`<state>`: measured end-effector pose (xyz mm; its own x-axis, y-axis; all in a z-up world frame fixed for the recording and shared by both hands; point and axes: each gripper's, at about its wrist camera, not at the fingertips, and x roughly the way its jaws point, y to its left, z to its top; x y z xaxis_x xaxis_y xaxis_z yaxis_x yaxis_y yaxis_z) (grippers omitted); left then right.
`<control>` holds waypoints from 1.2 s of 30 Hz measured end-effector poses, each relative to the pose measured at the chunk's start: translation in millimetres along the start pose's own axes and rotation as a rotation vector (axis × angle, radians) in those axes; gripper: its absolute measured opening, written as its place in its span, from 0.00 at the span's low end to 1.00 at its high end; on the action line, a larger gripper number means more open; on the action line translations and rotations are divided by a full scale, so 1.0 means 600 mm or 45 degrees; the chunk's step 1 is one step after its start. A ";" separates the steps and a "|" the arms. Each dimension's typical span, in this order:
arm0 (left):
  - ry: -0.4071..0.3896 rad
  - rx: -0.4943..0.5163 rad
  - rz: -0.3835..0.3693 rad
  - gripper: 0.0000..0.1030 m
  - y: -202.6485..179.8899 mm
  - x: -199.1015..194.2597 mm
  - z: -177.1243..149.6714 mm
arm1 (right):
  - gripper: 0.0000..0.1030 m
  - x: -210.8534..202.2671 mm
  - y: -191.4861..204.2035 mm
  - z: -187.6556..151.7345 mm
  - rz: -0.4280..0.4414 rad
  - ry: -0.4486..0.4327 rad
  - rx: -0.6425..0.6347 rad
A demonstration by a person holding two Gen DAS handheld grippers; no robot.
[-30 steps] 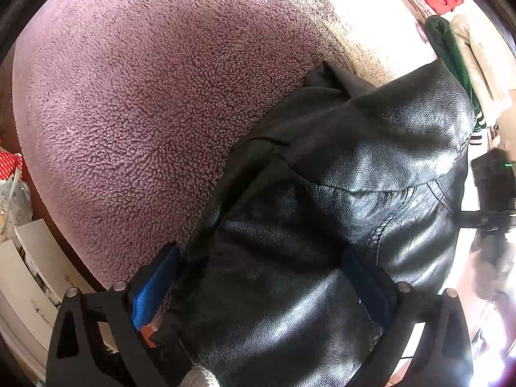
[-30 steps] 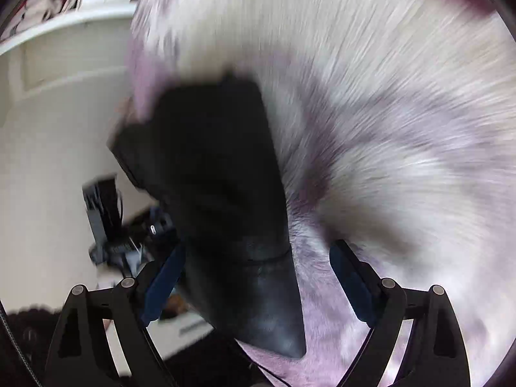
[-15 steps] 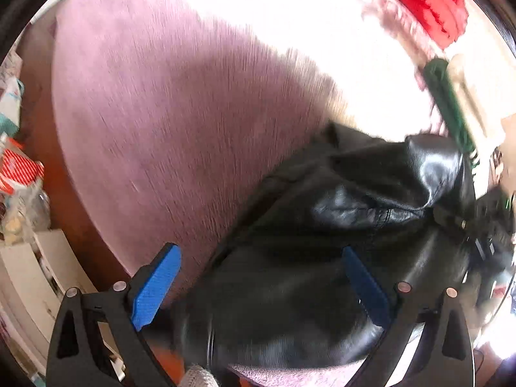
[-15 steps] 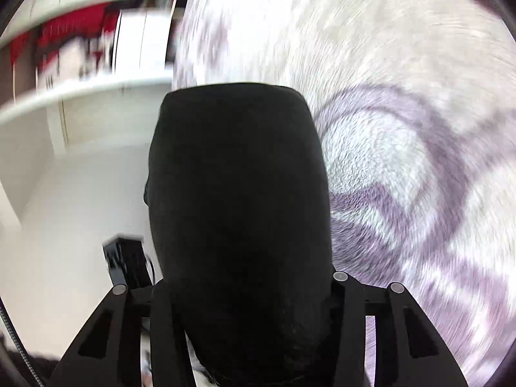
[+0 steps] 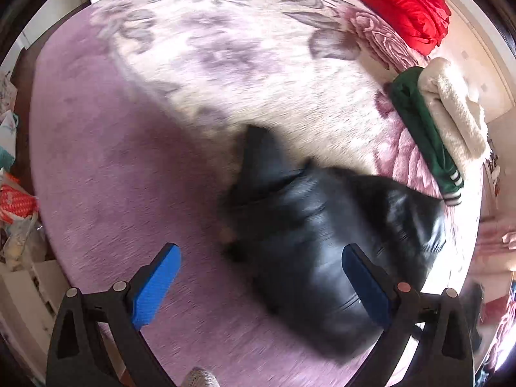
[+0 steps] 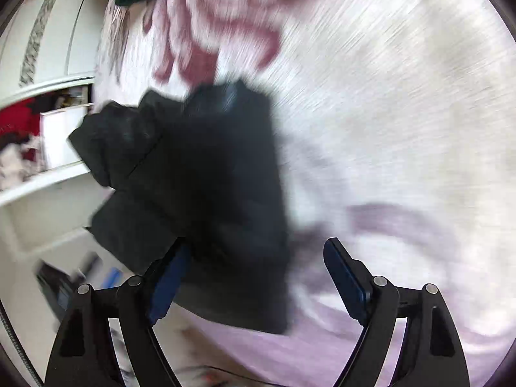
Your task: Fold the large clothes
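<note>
On the floral blanket (image 5: 225, 48), black jacket (image 5: 322, 242).

Floral blanket-covered bed (image 5: 225, 48): black leather jacket (image 5: 322, 242), folded clothes (image 5: 429, 135).

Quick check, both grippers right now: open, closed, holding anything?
Left gripper: open, holding nothing; the black leather jacket lies on the blanket beyond it.
Right gripper: open, jacket not clamped.

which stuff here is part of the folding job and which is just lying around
Job:
black leather jacket
left tool, open
right tool, open
pink floral fleece blanket beneath the jacket

Lying about:
red puffy garment
folded green garment
cream fluffy garment
</note>
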<state>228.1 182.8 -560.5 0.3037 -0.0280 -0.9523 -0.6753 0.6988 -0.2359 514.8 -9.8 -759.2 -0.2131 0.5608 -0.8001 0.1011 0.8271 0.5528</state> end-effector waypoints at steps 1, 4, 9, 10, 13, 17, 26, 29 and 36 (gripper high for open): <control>0.007 0.012 0.007 1.00 -0.019 0.015 0.010 | 0.84 -0.031 0.003 0.000 -0.040 -0.052 -0.018; 0.060 -0.026 0.091 1.00 -0.038 0.065 0.031 | 0.68 -0.092 0.036 0.017 0.176 -0.043 -0.083; 0.174 -0.213 0.078 1.00 0.032 0.133 0.011 | 0.44 -0.033 0.173 0.063 0.362 0.057 -0.185; 0.172 -0.230 0.063 1.00 0.042 0.133 0.008 | 0.44 -0.026 0.178 0.080 0.326 0.034 -0.203; 0.135 -0.209 0.054 1.00 0.053 0.124 0.005 | 0.30 0.029 0.210 0.146 0.068 -0.088 -0.272; 0.142 -0.167 0.078 1.00 0.056 0.101 0.018 | 0.05 0.087 0.207 0.168 -0.078 -0.117 -0.317; 0.109 -0.268 -0.087 0.97 0.084 0.004 -0.004 | 0.76 -0.056 0.128 0.109 0.101 -0.069 -0.180; 0.198 -0.382 -0.200 0.97 0.096 0.074 -0.005 | 0.76 -0.075 0.104 0.054 0.145 -0.022 -0.109; 0.143 -0.506 -0.385 0.33 0.119 0.099 -0.009 | 0.76 0.017 0.035 -0.033 0.066 0.047 -0.005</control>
<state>194.5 227.3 -635.2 0.4654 -0.2791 -0.8400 -0.7784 0.3227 -0.5385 495.5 12.6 -751.0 -0.2437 0.6010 -0.7612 0.1092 0.7969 0.5942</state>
